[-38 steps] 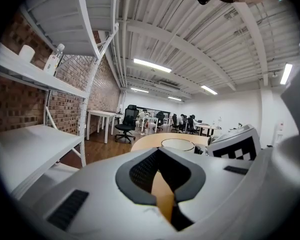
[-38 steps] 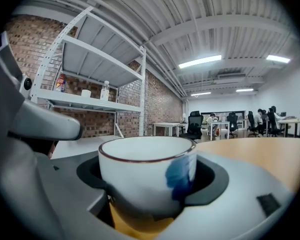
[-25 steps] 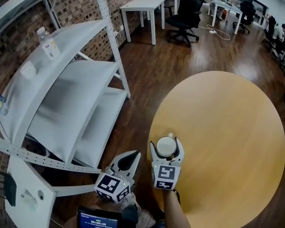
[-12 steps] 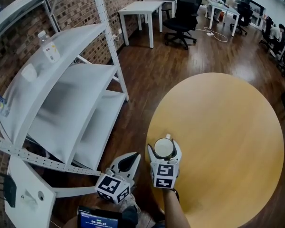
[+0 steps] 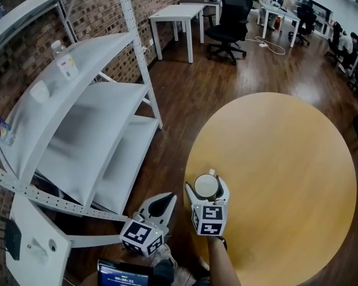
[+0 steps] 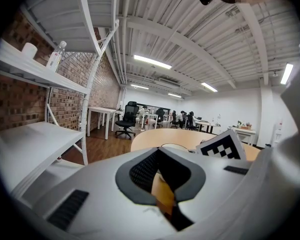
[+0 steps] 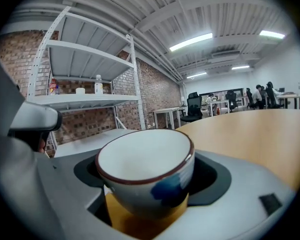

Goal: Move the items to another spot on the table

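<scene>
- Now the right gripper [image 5: 207, 182] has just been opening its jaws. They stand at their widest, one on each side of the cup [image 7: 145, 176], and we see slack at the pads rather than a squeeze.
- The cup is white with a dark red rim and a blue patch on its side. It sits upright on the round table [image 5: 286, 159], near the edge closest to us, in much the same place as a second ago.
- We read this as the release: the cup is set down and the grip is let go, so this item's move looks all but done.
- Meanwhile the left gripper [image 5: 167, 196] hangs off the table's edge beside the right one, over the wooden floor. Its jaws are drawn together with nothing in them, and it has kept its place.
- Next, we judge, the right gripper needs to back straight out, so that neither pad catches the rim and drags the cup toward the nearby edge.
- The only other loose things we see are a bottle [image 5: 64, 61] and some small objects on the white shelf rack [image 5: 89, 112]. Whether they belong to the task we cannot tell.
</scene>
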Demonstrator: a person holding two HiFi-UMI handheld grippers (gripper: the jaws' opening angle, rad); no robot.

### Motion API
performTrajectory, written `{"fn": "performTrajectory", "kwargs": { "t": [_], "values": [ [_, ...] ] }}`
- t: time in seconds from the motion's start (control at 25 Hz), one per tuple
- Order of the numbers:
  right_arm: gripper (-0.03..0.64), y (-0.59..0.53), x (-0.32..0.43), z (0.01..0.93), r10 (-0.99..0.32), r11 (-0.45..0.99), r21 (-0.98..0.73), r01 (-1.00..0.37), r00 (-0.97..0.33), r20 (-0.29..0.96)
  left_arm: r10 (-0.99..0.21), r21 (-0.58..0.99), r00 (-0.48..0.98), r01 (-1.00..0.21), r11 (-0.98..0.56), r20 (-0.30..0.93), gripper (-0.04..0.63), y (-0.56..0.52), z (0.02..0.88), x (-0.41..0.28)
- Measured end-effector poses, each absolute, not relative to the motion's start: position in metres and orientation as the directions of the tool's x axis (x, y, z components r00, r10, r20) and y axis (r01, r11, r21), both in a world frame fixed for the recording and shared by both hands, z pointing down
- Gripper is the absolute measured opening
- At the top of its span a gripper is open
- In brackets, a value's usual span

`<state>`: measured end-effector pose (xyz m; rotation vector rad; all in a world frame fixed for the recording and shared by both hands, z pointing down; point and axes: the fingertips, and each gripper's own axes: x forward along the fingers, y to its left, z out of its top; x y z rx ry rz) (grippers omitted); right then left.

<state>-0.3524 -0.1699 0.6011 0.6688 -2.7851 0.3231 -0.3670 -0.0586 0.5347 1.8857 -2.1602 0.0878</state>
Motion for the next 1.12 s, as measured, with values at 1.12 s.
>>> {"fn": "performTrajectory", "kwargs": {
  "t": [1.12],
  "values": [
    [0.419, -0.129, -0.235, 0.450, -0.381, 0.923, -0.008, -0.385, -0.915, 0.129, -0.986, 0.129, -0.056, -0.989, 0.077, 0.158, 0.006, -0.089, 0.472, -0.285]
  ]
}}
